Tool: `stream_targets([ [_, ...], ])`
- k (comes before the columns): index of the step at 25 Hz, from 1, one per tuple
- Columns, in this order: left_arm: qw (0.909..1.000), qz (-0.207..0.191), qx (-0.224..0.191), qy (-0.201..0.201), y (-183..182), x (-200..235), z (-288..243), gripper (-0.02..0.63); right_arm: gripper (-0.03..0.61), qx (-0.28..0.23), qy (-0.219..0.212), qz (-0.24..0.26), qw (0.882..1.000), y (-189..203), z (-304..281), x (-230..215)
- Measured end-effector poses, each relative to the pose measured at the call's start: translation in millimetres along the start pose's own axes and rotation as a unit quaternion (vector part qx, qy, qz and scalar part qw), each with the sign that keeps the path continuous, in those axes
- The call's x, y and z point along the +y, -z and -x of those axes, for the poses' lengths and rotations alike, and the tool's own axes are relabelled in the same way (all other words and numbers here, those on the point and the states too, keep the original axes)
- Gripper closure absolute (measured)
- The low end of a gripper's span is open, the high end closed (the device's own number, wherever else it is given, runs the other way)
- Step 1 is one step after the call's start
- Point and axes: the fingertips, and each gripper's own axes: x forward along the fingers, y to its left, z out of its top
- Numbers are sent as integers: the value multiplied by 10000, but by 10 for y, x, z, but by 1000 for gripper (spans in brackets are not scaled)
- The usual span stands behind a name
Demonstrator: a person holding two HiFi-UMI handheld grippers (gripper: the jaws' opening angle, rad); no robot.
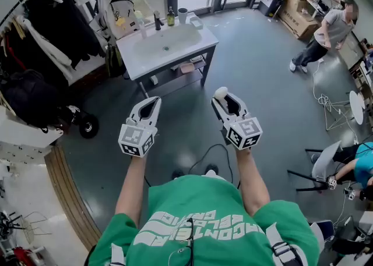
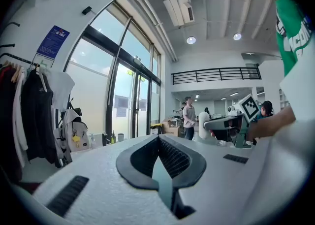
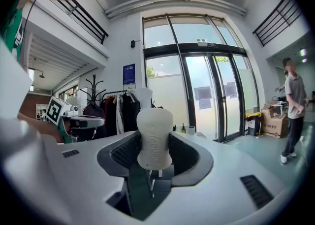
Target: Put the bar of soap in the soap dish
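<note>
Grey floor lies between the person and the sink [image 1: 166, 46], which stands well apart by the glass doors. Right gripper [image 3: 154, 146] pads press on both sides of the soap [image 3: 154, 133], a pale waisted bar with one end poking clear of the jaws. Left gripper [image 2: 158, 143] has its jaws together with nothing between them, and it hangs beside the right one without touching it.

Further out, a bottle [image 1: 170, 17] and a cup [image 1: 182, 14] stand on the sink's back edge. A small pale thing at the right corner may be the dish [image 1: 196, 23], but it is too small to be sure. A black cable [image 1: 205, 153] loops on the floor just ahead.

Three things could go wrong. The grip takes only part of the bar, so a jolt on the way over could tip or slide the smooth soap out. The cable could catch a foot. A high release at the dish could make the bar bounce into the basin.
</note>
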Motion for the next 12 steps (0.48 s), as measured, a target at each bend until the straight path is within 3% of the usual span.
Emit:
stream_targets([
  [12, 9993, 11, 141, 342, 189, 123, 188, 604, 396, 26, 262, 3, 9997, 102, 38, 340],
])
